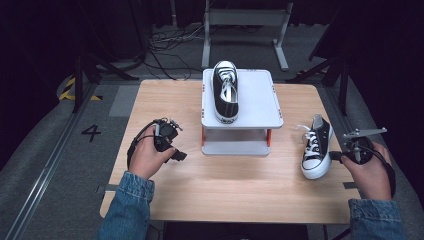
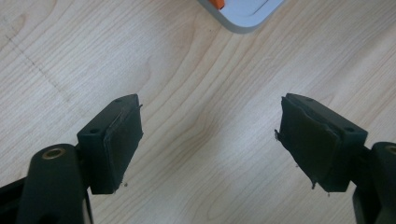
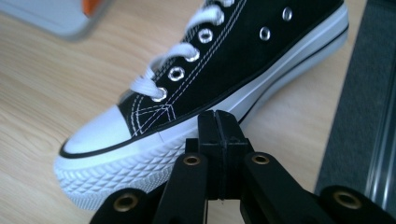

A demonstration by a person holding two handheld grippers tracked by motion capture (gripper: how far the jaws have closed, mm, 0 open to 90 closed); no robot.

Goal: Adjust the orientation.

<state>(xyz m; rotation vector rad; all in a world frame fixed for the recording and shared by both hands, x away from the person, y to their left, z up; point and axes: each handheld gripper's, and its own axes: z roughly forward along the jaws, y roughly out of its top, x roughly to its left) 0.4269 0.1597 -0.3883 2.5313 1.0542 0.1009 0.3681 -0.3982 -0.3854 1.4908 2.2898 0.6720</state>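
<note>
Resting on the counter (image 1: 210, 190) just beyond the right gripper (image 3: 218, 122), whose jaws are pressed together with nothing between them, a black sneaker (image 3: 224, 70) lies near its tips, while the left gripper (image 2: 208, 140) holds its jaws spread over bare wood.

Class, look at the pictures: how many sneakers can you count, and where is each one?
2. One sneaker lies on the top shelf of the grey rack. The other sneaker sits on the table at the right, beside the right gripper, whose jaws are shut. None seems hidden.
</note>
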